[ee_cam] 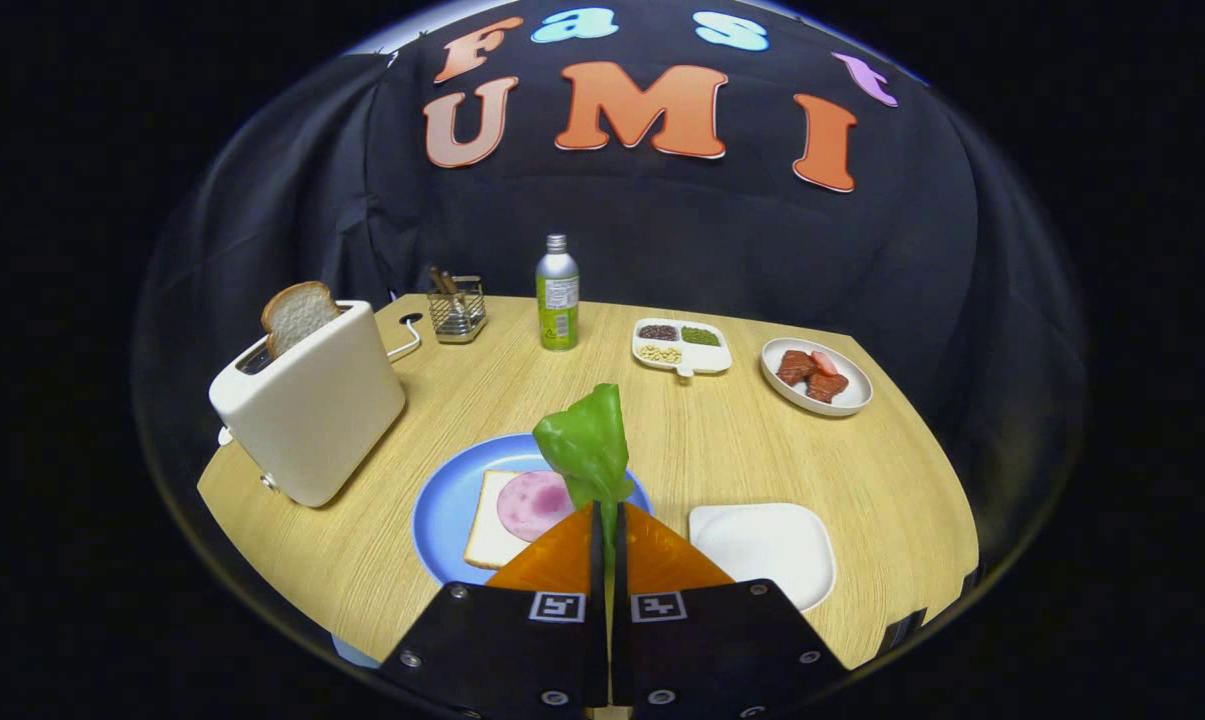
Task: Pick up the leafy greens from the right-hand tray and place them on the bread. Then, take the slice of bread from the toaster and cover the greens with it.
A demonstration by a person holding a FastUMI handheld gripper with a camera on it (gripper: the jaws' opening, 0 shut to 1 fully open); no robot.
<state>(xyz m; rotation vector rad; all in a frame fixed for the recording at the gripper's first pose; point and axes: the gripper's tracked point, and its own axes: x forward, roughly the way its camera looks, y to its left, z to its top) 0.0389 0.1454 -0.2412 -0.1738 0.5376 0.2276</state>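
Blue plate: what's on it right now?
The blue plate carries a bread slice with a round pink ham slice on top. The gripper, shut on the leafy greens, covers the plate's near-right part, so that area can't be checked.

The wooden worktop (742,460) carries a toaster (312,405), a blue plate (447,510) and a white tray (767,550). Farther back stand a wire basket (457,310), a bottle (558,295), a divided dish (682,347) and a meat plate (817,377).

Two bread slices (300,313) (492,535) — three plates (442,510) (762,548) (817,377) — one toaster (312,400).
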